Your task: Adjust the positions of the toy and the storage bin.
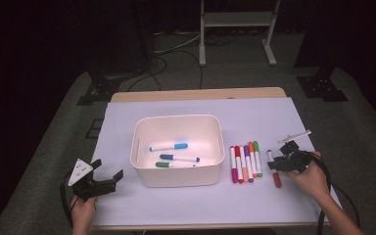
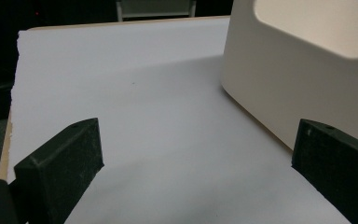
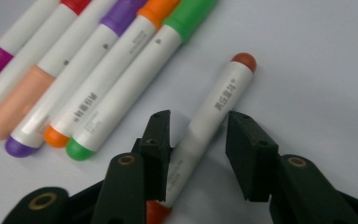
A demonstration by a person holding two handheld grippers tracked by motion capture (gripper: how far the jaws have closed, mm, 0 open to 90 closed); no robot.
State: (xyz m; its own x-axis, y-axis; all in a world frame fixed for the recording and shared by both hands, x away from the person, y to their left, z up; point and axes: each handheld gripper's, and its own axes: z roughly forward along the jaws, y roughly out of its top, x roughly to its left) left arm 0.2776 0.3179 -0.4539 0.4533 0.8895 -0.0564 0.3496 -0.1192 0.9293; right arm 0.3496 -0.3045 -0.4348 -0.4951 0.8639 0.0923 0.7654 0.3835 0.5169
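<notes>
A red-capped white marker (image 3: 228, 91) lies on the white sheet to the right of a row of several coloured markers (image 1: 245, 164). My right gripper (image 3: 198, 119) is low over it, open, with a jaw on each side of the marker's barrel; a narrow gap shows at the right jaw. In the high view that gripper (image 1: 281, 164) covers the middle of the red marker (image 1: 277, 181). My left gripper (image 1: 108, 170) rests at the front left, open and holding nothing, left of the cream bin (image 1: 176, 177). Three markers (image 1: 178, 157) lie inside the bin.
The bin's wall (image 2: 284, 79) stands close to the right jaw of my left gripper (image 2: 196, 149). The white sheet (image 1: 254, 112) covers a wooden table, with bare sheet behind and in front of the bin. A metal stand (image 1: 237, 19) is on the floor beyond.
</notes>
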